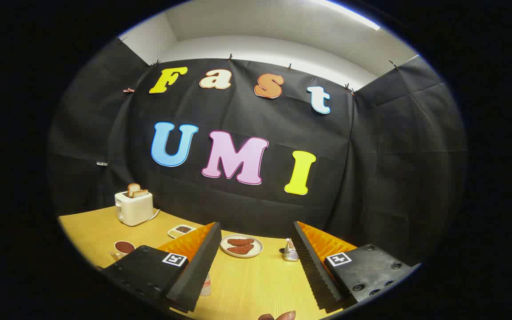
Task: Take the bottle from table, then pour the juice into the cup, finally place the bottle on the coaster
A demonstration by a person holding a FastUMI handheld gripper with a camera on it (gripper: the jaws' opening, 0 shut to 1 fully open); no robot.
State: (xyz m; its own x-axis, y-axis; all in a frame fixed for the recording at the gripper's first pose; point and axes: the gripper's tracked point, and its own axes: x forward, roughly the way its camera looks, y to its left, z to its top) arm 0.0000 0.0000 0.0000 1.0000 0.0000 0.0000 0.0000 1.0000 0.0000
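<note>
The gripper [256, 262] hangs over the yellow wooden table [242, 284], fingers spread wide and holding nothing. A small clear bottle [206, 286] stands upright just inside the left finger, mostly hidden. Beyond the fingertips sits a round white plate [242, 245] of reddish-brown food.

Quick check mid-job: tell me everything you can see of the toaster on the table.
The toaster is a small cream box, smooth like plastic, standing upright at the far back of the yellow table, close to the black wall and well beyond the open gripper. Two browned slices of toast stick up from its top slots. A pale cord trails off one side. Nothing else touches it.
</note>
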